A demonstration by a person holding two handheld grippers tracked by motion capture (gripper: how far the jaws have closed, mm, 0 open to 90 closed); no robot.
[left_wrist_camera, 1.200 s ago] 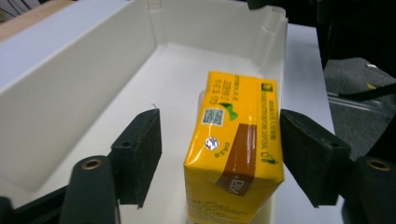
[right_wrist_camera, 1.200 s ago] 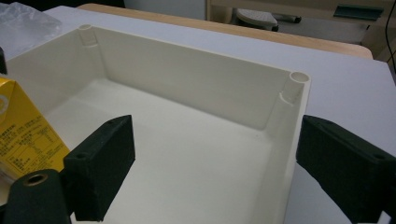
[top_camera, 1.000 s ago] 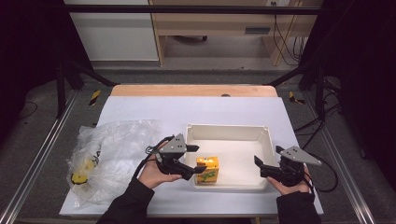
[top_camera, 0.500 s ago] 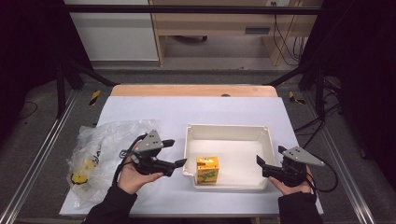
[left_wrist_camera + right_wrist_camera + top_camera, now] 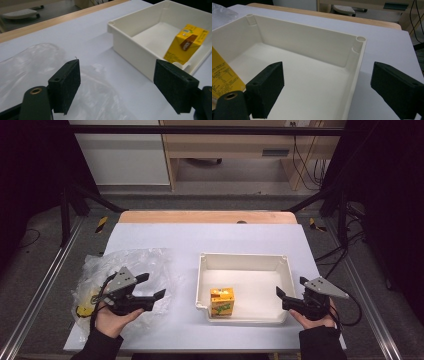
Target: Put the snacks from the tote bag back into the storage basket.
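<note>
A yellow juice carton (image 5: 222,301) (image 5: 186,45) (image 5: 222,75) stands upright in the near left corner of a white tray (image 5: 245,256) (image 5: 132,52) (image 5: 307,42). My left gripper (image 5: 152,285) (image 5: 117,87) is open and holds nothing. It hovers over the right edge of a clear plastic bag (image 5: 125,265) (image 5: 25,65), well left of the tray. At the tray's near right corner my right gripper (image 5: 290,286) (image 5: 327,92) is also open, its jaws standing either side of the tray's right wall with nothing gripped.
Something yellow (image 5: 87,302) lies inside the bag near the table's left edge. A pale sheet (image 5: 210,237) covers the table, with a wooden strip (image 5: 205,216) along the far edge. Metal frame rails (image 5: 45,285) run down both sides.
My left gripper has drawn back to the left, away from the tray and carton, and now sits over the bag. The carton and my right gripper have stayed put.
</note>
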